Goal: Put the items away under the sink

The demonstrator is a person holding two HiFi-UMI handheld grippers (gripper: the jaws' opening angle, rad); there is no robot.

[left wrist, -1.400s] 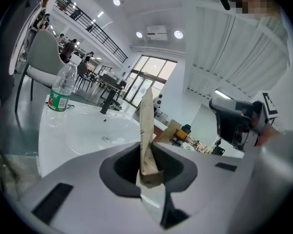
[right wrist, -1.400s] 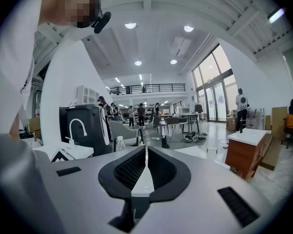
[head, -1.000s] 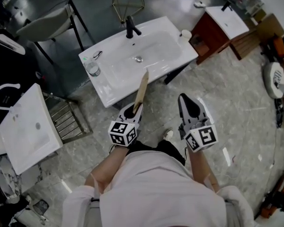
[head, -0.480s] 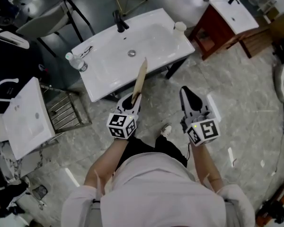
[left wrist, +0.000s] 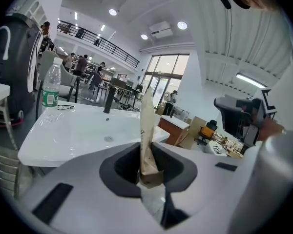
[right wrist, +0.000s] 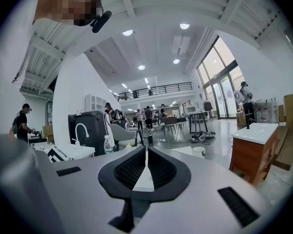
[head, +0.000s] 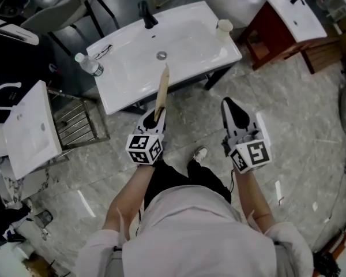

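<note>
My left gripper [head: 156, 118] is shut on a long, flat, tan stick-like item [head: 161, 91]. Its far end reaches over the front edge of the white sink [head: 187, 39]. In the left gripper view the tan item [left wrist: 146, 126] stands up from between the jaws of the left gripper [left wrist: 149, 168], with the sink [left wrist: 73, 128] beyond it. My right gripper [head: 229, 105] is held over the floor to the right, shut with nothing in it. In its own view the right gripper [right wrist: 146, 165] has its jaws together. The space under the sink is hidden.
On the sink stand a black faucet [head: 145, 13], a water bottle [head: 87, 64], a pair of glasses [head: 101, 52] and a white cup [head: 224, 26]. A second white basin [head: 29, 137] and a metal rack [head: 75, 123] are at the left. A red-brown cabinet [head: 274, 36] is at the right.
The view has shifted, so the sink sits higher in the frame. The tan item now points more straight up at the sink. Both grippers stay shut.
</note>
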